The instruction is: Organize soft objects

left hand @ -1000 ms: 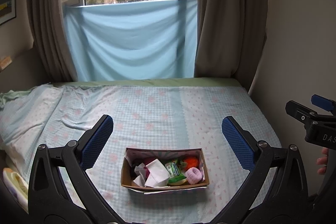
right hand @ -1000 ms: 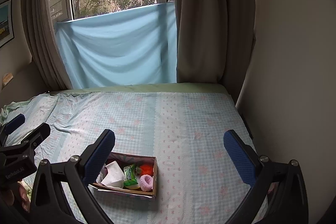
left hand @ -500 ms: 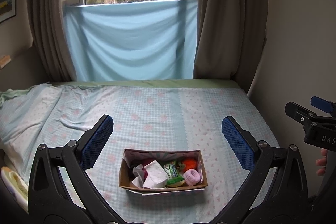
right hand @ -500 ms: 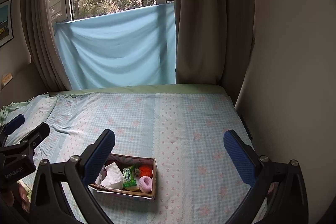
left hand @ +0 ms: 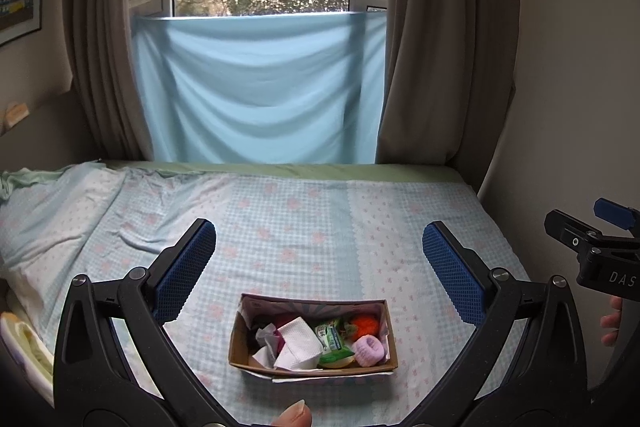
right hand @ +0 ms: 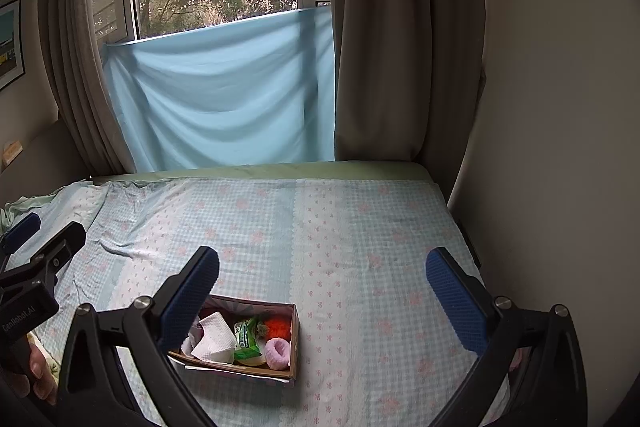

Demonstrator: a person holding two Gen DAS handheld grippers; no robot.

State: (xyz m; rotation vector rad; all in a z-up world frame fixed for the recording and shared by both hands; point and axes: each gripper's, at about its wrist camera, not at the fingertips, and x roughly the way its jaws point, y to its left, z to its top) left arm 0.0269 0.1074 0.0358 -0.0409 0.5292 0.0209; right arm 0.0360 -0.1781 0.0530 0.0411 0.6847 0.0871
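Note:
A brown cardboard box [left hand: 240, 333] lies on the bed, also in the right wrist view [right hand: 294, 343]. It holds white tissue [left hand: 298, 341], a green packet [left hand: 330, 337], an orange soft ball [left hand: 364, 325], a pink soft ring [left hand: 370, 349] and a dark item partly hidden at its left. My left gripper [left hand: 318, 267] is open and empty, held above and behind the box. My right gripper [right hand: 322, 293] is open and empty, to the right of the box. Each gripper shows at the edge of the other's view.
The bed has a pale blue checked sheet [left hand: 300, 211] with a rumpled fold at the left. A wall [right hand: 560, 147] runs along the bed's right side. Curtains and a hanging blue cloth [left hand: 260, 87] stand behind the bed. A thumb tip [left hand: 294, 417] shows at the bottom.
Both views have drifted slightly, so the box sits a little lower and closer in frame. Both grippers stay open. Nothing in the box has moved.

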